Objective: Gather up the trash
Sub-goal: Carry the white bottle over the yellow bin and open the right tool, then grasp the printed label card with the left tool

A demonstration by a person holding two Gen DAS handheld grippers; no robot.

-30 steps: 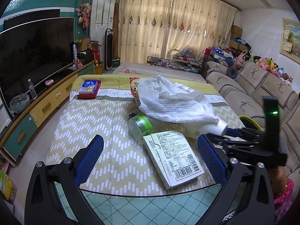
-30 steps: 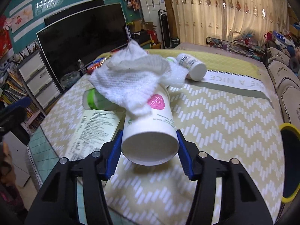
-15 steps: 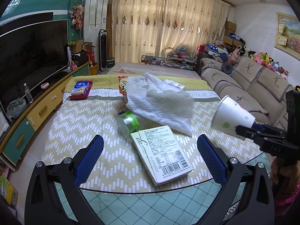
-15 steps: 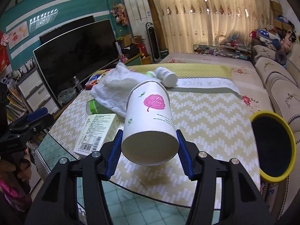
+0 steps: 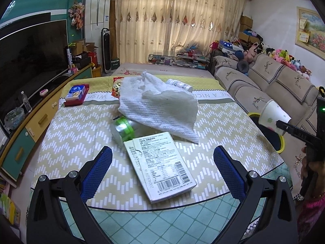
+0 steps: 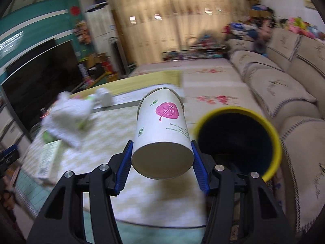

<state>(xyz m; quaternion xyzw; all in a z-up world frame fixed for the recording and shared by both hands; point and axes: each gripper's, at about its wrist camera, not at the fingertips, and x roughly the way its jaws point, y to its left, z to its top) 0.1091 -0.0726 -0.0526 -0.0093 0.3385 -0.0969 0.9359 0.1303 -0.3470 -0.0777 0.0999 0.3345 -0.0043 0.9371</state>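
Since the earlier frames, the white paper cup with a pink leaf print [image 6: 162, 134] has been carried off the surface [image 5: 233, 126] toward the couch side, and is now held clear of the surface's right edge, just beside the mouth of the yellow-rimmed dark bin [image 6: 239, 134].

At the left, the left tool [image 5: 162, 168] is seen spread wide with nothing between its blue pads; it hangs over the near edge of the surface. Between its fingers, one flat white printed cardboard box [image 5: 160, 164] lies close to that near edge. Behind the box one green-capped clear jar [image 5: 121, 129] lies on its side, partly under one crumpled white paper towel [image 5: 160, 109]. One white bottle [image 5: 178, 84] lies at the far end. One red and blue packet [image 5: 76, 94] sits near the far left edge. The right half of the surface is open.

At the right, the right tool [image 6: 161, 160] is clamped on the one cup, which lies tilted, base toward the camera.
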